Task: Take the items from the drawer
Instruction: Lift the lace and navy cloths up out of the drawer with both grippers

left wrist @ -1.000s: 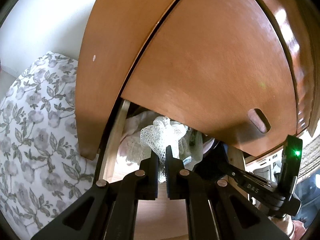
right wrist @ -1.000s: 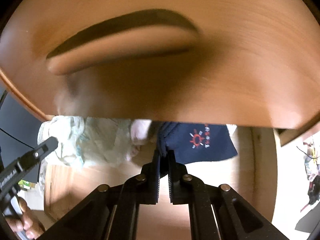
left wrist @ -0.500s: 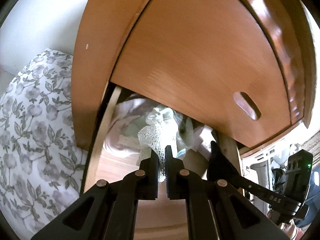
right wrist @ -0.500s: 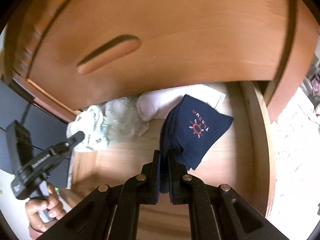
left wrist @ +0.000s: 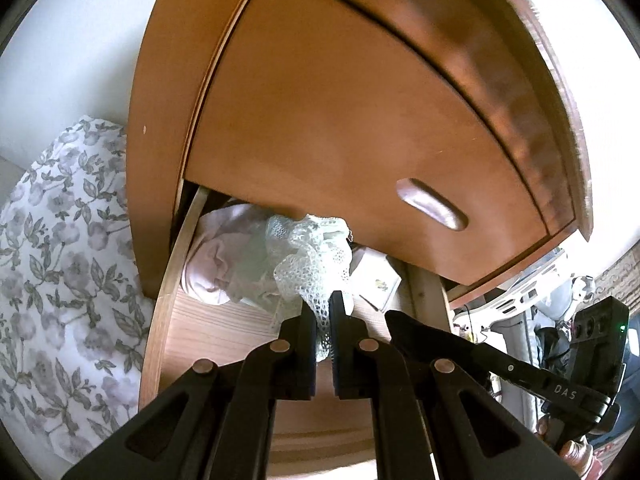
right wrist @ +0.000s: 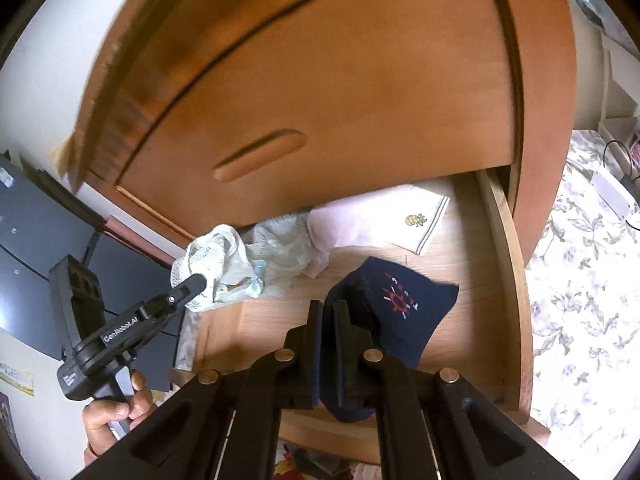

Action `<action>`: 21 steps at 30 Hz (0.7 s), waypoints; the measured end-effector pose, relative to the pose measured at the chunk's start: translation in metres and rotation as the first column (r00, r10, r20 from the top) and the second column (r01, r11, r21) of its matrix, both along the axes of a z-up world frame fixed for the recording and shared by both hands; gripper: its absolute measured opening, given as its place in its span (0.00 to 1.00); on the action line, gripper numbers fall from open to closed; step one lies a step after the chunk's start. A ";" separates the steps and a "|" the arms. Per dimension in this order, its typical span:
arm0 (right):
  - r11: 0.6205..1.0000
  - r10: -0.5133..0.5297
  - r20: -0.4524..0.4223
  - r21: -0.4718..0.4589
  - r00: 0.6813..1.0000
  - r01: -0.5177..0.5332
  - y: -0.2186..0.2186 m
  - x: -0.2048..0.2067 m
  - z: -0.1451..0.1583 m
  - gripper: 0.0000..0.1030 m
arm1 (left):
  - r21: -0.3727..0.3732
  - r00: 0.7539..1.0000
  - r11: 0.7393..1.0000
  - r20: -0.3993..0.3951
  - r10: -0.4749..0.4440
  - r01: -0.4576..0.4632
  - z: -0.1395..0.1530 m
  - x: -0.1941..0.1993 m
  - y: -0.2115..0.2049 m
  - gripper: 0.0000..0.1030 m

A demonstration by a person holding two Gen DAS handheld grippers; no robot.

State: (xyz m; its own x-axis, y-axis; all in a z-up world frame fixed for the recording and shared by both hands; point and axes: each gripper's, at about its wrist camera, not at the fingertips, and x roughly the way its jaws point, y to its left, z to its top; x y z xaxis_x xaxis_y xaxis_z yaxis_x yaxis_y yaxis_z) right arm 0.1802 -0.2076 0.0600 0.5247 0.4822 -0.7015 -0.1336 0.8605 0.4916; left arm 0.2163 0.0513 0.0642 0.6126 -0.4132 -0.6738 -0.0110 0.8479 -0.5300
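The open lower drawer (right wrist: 508,280) holds a pink cloth (right wrist: 340,224), a pale green cloth (right wrist: 284,248) and a white folded cloth with a pineapple mark (right wrist: 416,220). My right gripper (right wrist: 328,312) is shut on a navy cloth with a red emblem (right wrist: 400,300), which hangs just above the drawer floor. My left gripper (left wrist: 322,312) is shut on a white lace cloth (left wrist: 308,256), lifted off the pile at the drawer's left end. The right wrist view shows the left gripper (right wrist: 196,280) with the lace cloth (right wrist: 212,256) bunched at its tips. In the left wrist view the right gripper (left wrist: 396,318) lies to the right.
Above the open drawer hangs a shut drawer front with a recessed handle (right wrist: 260,156). Floral bedding (left wrist: 60,280) lies left of the cabinet and a floral cover (right wrist: 580,280) right of it. A hand (right wrist: 120,400) holds the left gripper's grip. A dark panel (right wrist: 40,240) stands at the left.
Both grippers have drawn back and upward from the drawer with their cloths. The navy cloth has come up off the drawer floor and the lace has pulled free of the pile.
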 end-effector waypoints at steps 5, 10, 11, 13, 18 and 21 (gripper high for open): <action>0.999 -0.012 0.037 0.043 0.999 0.011 -0.008 -0.010 0.014 0.05 | 0.005 1.000 1.000 0.020 -0.003 0.002 0.015 -0.011 -0.005 0.05; 0.997 -0.017 0.069 0.074 0.997 0.012 -0.013 -0.022 0.027 0.05 | 0.010 0.999 1.000 0.052 -0.014 0.013 0.035 -0.025 -0.012 0.05; 0.997 -0.017 0.077 0.080 0.997 0.011 -0.014 -0.027 0.033 0.05 | 0.011 0.998 1.000 0.058 -0.014 0.013 0.039 -0.028 -0.013 0.05; 0.996 -0.017 0.096 0.088 0.995 0.009 -0.016 -0.034 0.041 0.05 | 0.015 0.997 1.000 0.074 -0.012 0.011 0.049 -0.036 -0.013 0.05; 0.995 -0.014 0.146 0.097 0.989 0.000 -0.017 -0.055 0.063 0.05 | 0.017 0.993 1.000 0.116 -0.006 0.004 0.070 -0.059 -0.014 0.05; 0.996 -0.006 0.179 0.092 0.984 -0.011 -0.016 -0.071 0.080 0.05 | 0.014 0.990 1.000 0.141 -0.001 -0.001 0.085 -0.075 -0.015 0.05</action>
